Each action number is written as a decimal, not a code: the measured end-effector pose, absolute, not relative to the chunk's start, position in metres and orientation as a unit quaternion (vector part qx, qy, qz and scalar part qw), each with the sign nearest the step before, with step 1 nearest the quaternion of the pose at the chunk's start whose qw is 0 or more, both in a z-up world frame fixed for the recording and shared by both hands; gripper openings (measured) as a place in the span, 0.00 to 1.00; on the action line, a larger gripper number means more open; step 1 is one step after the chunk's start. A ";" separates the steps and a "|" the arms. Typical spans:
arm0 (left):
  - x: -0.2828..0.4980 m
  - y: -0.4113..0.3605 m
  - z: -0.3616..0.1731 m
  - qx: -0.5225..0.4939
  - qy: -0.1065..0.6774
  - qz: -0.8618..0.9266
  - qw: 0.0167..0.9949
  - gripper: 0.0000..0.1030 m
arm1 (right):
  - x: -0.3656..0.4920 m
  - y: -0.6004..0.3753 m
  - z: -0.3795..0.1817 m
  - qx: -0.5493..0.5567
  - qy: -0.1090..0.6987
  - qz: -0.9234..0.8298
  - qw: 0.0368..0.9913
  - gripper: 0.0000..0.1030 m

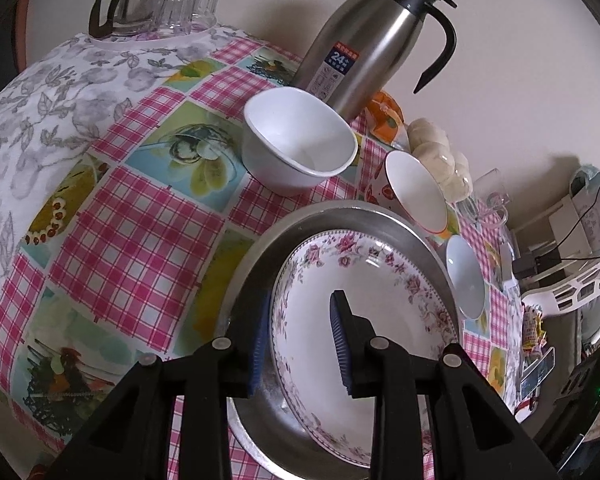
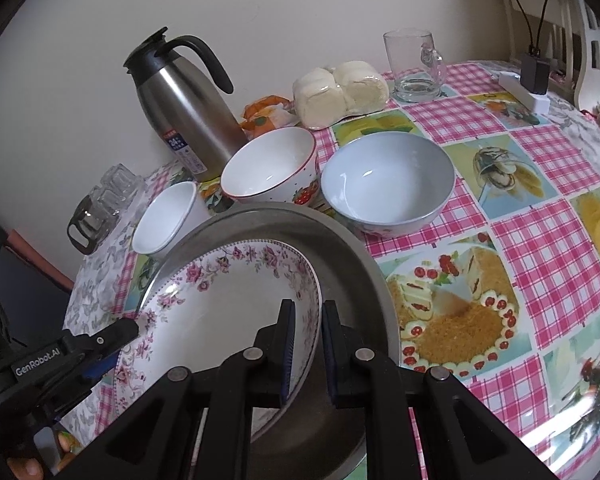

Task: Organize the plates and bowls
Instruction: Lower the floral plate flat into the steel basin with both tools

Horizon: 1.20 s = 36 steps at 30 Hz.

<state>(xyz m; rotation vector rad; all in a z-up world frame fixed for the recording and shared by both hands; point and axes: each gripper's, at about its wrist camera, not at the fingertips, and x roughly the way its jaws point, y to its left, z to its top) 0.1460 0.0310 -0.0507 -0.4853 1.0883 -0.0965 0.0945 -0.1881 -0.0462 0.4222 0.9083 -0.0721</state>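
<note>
The floral plate [image 1: 364,312] sits inside the steel pan [image 1: 412,232], and both grippers hold it by opposite edges. The left gripper [image 1: 300,340] straddles the near rim, one pad outside and one over the plate's well; whether the pads press the rim cannot be told from its own view. The right gripper [image 2: 306,344] is nearly pressed together, pinching the rim on its side, so the plate rides tilted, that edge raised off the pan. Two holds likely keep the wide, shallow plate from swinging.

Just beyond the pan stand three bowls: the white bowl [image 1: 298,142] ahead of the left gripper, the strawberry bowl [image 2: 272,168] and the blue bowl [image 2: 388,184] ahead of the right. The flask [image 2: 184,108] stands behind them.
</note>
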 end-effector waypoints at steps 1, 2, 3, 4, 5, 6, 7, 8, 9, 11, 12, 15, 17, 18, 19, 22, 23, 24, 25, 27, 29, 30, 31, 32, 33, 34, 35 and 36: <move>0.147 0.030 -0.052 -0.227 0.514 -0.046 0.826 0.31 | 0.095 -0.189 -0.047 0.203 0.436 -0.036 0.876 0.14; 0.147 0.029 -0.054 -0.226 0.517 -0.045 0.824 0.32 | 0.096 -0.189 -0.048 0.204 0.437 -0.036 0.875 0.14; 0.147 0.029 -0.055 -0.226 0.520 -0.045 0.823 0.32 | 0.096 -0.190 -0.049 0.204 0.438 -0.036 0.875 0.14; 0.148 0.028 -0.057 -0.225 0.522 -0.045 0.821 0.32 | 0.097 -0.190 -0.050 0.203 0.439 -0.037 0.874 0.14; 0.148 0.027 -0.058 -0.225 0.525 -0.046 0.820 0.32 | 0.097 -0.190 -0.051 0.201 0.441 -0.039 0.874 0.14; 0.148 0.027 -0.059 -0.224 0.527 -0.046 0.819 0.32 | 0.097 -0.190 -0.051 0.199 0.443 -0.040 0.873 0.15; 0.148 0.026 -0.061 -0.223 0.529 -0.045 0.817 0.33 | 0.098 -0.190 -0.053 0.197 0.445 -0.042 0.872 0.15; 0.148 0.026 -0.061 -0.223 0.531 -0.045 0.816 0.33 | 0.098 -0.190 -0.054 0.196 0.448 -0.044 0.871 0.15; 0.148 0.026 -0.063 -0.226 0.534 -0.044 0.814 0.33 | 0.099 -0.190 -0.055 0.194 0.451 -0.045 0.870 0.15; 0.148 0.027 -0.067 -0.233 0.542 -0.042 0.806 0.33 | 0.099 -0.190 -0.059 0.192 0.460 -0.048 0.866 0.15; 0.148 0.028 -0.069 -0.236 0.545 -0.041 0.804 0.33 | 0.099 -0.190 -0.061 0.193 0.463 -0.049 0.864 0.15; 0.148 0.030 -0.071 -0.247 0.548 -0.042 0.798 0.33 | 0.100 -0.191 -0.060 0.194 0.465 -0.047 0.863 0.16; 0.147 0.030 -0.071 -0.249 0.548 -0.040 0.797 0.33 | 0.100 -0.190 -0.061 0.191 0.469 -0.049 0.861 0.16; 0.146 0.030 -0.071 -0.251 0.549 -0.038 0.796 0.33 | 0.100 -0.190 -0.061 0.191 0.471 -0.050 0.860 0.16; 0.145 0.030 -0.072 -0.252 0.552 -0.037 0.794 0.33 | 0.100 -0.190 -0.061 0.192 0.471 -0.050 0.859 0.16; 0.144 0.031 -0.072 -0.256 0.554 -0.035 0.791 0.33 | 0.100 -0.190 -0.064 0.198 0.480 -0.047 0.854 0.16; 0.144 0.031 -0.072 -0.257 0.555 -0.033 0.790 0.33 | 0.101 -0.190 -0.065 0.199 0.482 -0.046 0.852 0.16; 0.143 0.032 -0.073 -0.260 0.556 -0.033 0.789 0.33 | 0.101 -0.190 -0.067 0.200 0.486 -0.046 0.850 0.16; 0.141 0.033 -0.073 -0.264 0.557 -0.032 0.787 0.33 | 0.101 -0.190 -0.068 0.200 0.489 -0.047 0.848 0.16; 0.140 0.035 -0.073 -0.269 0.558 -0.030 0.785 0.33 | 0.101 -0.190 -0.070 0.202 0.494 -0.050 0.844 0.15; 0.138 0.036 -0.072 -0.272 0.559 -0.027 0.783 0.33 | 0.101 -0.191 -0.070 0.203 0.495 -0.051 0.843 0.15; 0.137 0.036 -0.072 -0.272 0.559 -0.025 0.783 0.33 | 0.101 -0.191 -0.070 0.202 0.496 -0.051 0.843 0.16; 0.138 0.036 -0.071 -0.272 0.559 -0.023 0.783 0.33 | 0.101 -0.191 -0.070 0.201 0.497 -0.051 0.843 0.16; 0.137 0.036 -0.070 -0.272 0.558 -0.019 0.784 0.33 | 0.100 -0.192 -0.070 0.202 0.497 -0.051 0.842 0.16; 0.136 0.037 -0.067 -0.268 0.556 -0.013 0.787 0.33 | 0.100 -0.192 -0.070 0.203 0.498 -0.050 0.842 0.16; 0.135 0.039 -0.064 -0.261 0.553 -0.001 0.791 0.31 | 0.100 -0.192 -0.070 0.203 0.498 -0.050 0.841 0.16; 0.135 0.040 -0.064 -0.265 0.552 -0.003 0.791 0.31 | 0.100 -0.192 -0.070 0.203 0.499 -0.050 0.841 0.15; 0.134 0.042 -0.064 -0.271 0.552 -0.004 0.789 0.31 | 0.100 -0.192 -0.070 0.202 0.500 -0.050 0.841 0.15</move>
